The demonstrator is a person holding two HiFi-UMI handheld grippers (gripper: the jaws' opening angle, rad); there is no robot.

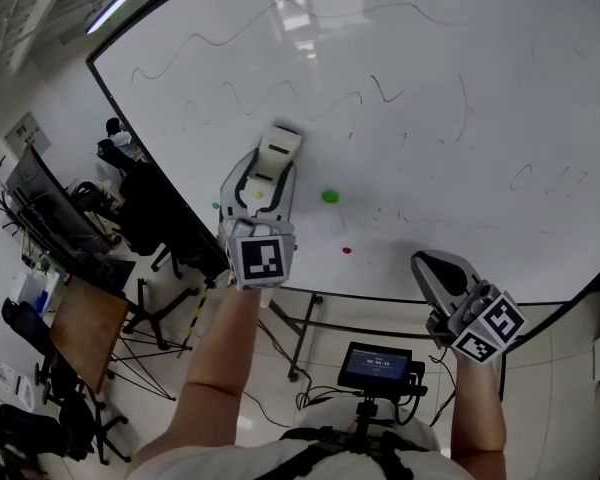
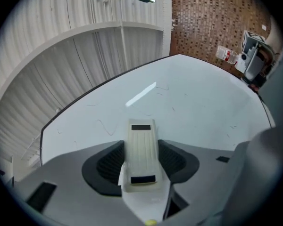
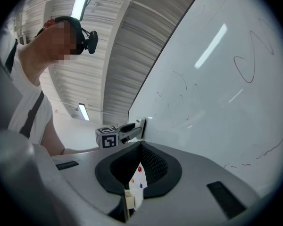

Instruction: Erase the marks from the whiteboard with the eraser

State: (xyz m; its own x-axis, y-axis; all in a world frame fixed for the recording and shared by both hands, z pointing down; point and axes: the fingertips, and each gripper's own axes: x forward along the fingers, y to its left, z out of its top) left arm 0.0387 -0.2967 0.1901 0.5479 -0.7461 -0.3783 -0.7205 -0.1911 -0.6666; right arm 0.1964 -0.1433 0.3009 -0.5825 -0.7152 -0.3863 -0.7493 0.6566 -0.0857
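A big whiteboard (image 1: 430, 48) fills the head view, with thin wavy pen marks (image 1: 210, 38) at its upper left and fainter squiggles (image 1: 462, 108) to the right. My left gripper (image 1: 270, 173) is shut on a cream eraser (image 1: 278, 153) whose tip is at the board, below the wavy marks. In the left gripper view the eraser (image 2: 141, 157) sits between the dark pads and points at the whiteboard (image 2: 188, 98). My right gripper (image 1: 435, 268) hangs lower right, off the board, its jaws together. In the right gripper view the right gripper (image 3: 137, 173) holds nothing, beside the whiteboard (image 3: 226, 79).
A green magnet (image 1: 330, 196) and a red magnet (image 1: 346, 250) stick to the board right of the eraser. The board's stand legs (image 1: 300, 338) reach the floor below it. Office chairs and a wooden desk (image 1: 85, 328) crowd the left. A small screen (image 1: 377, 366) sits at my chest.
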